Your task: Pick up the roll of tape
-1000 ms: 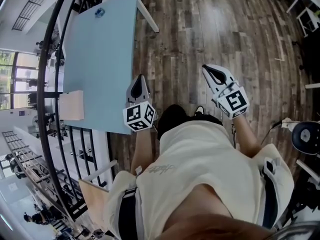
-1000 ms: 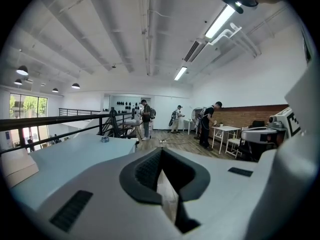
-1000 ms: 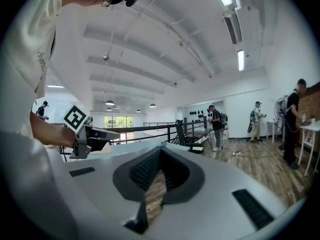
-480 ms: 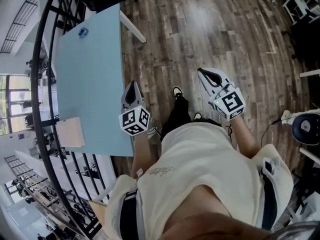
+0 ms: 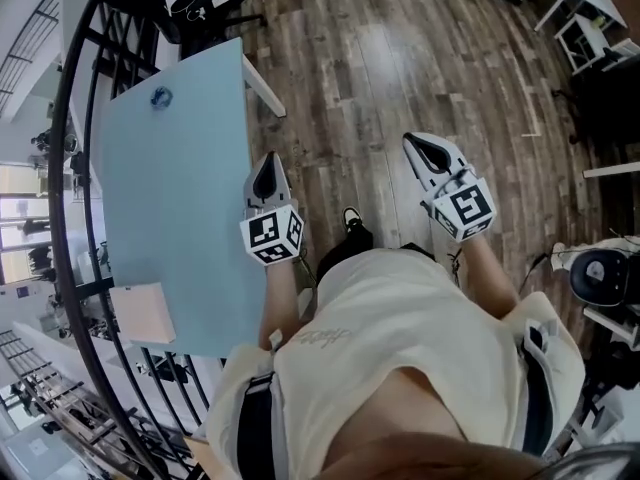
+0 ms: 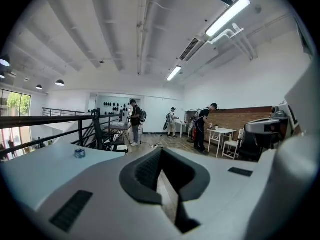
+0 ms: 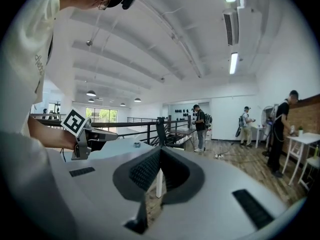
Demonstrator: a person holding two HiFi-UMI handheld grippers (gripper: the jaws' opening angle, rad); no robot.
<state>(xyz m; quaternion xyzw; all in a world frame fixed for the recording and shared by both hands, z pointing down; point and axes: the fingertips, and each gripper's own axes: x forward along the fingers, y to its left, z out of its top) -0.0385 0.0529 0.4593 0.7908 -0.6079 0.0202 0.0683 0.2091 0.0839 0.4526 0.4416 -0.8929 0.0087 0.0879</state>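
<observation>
**Both grippers closed and empty, tape far up the tabletop**

In the head view the roll of tape (image 5: 160,97), small and bluish, lies on the light blue tabletop (image 5: 180,218) near its far end, in the upper left of the frame. Nothing touches it. A beige box (image 5: 143,313) sits on the same tabletop towards the lower left, well apart from the tape.

The left gripper (image 5: 268,168) is held just beside the tabletop's right edge, near the middle of the frame. In the left gripper view its jaws are pressed together with nothing between them, and the tape shows small at the left of that view, on the tabletop beyond the jaws.

The right gripper (image 5: 424,148) hangs over the wooden floor (image 5: 400,58), right of centre and well apart from the tabletop. Its own view shows the jaws together and empty, with the tape small in the distance.

A black railing (image 5: 75,168) curves along the left edge of the head view.
</observation>
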